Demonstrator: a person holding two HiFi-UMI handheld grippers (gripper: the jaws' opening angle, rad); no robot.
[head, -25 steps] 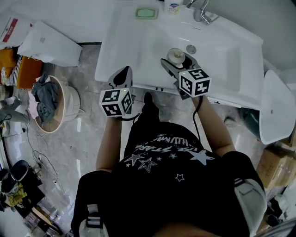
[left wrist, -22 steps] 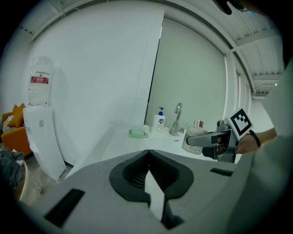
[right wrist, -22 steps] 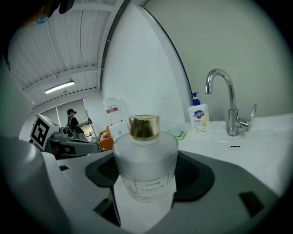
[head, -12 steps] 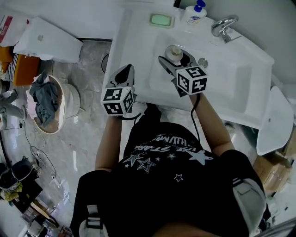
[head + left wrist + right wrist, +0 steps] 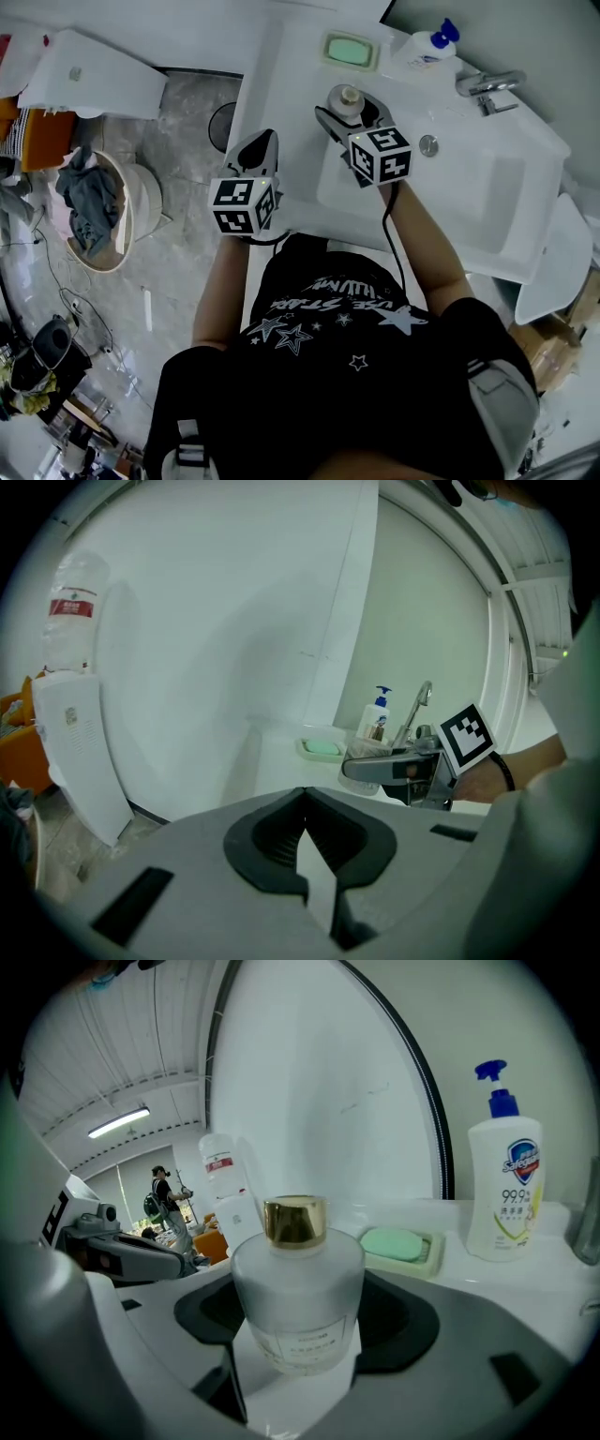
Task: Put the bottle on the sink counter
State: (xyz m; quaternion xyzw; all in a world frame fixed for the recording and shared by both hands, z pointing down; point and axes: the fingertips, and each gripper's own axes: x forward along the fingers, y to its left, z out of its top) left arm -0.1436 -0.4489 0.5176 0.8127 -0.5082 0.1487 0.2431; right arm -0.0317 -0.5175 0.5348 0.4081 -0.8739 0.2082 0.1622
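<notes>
A frosted bottle [image 5: 298, 1283] with a gold cap stands upright between the jaws of my right gripper [image 5: 348, 112], which is shut on it. In the head view the bottle [image 5: 344, 97] is over the white sink counter [image 5: 281, 84], at the basin's left rim just in front of the soap dish [image 5: 352, 49]. Whether its base touches the counter cannot be told. My left gripper [image 5: 260, 148] is shut and empty, hovering at the counter's near left edge. From the left gripper [image 5: 305, 829] view, the right gripper [image 5: 403, 769] shows to the right.
A green soap bar lies in the soap dish [image 5: 398, 1244]. A white pump bottle [image 5: 427, 45] stands beside it, and the faucet [image 5: 487, 82] is further right. The drain [image 5: 428, 144] sits in the basin. A tub of clothes [image 5: 94, 211] is on the floor at left.
My right gripper has carried the bottle from over the basin near the drain leftward to the counter by the soap dish. The left gripper stayed at the counter's edge.
</notes>
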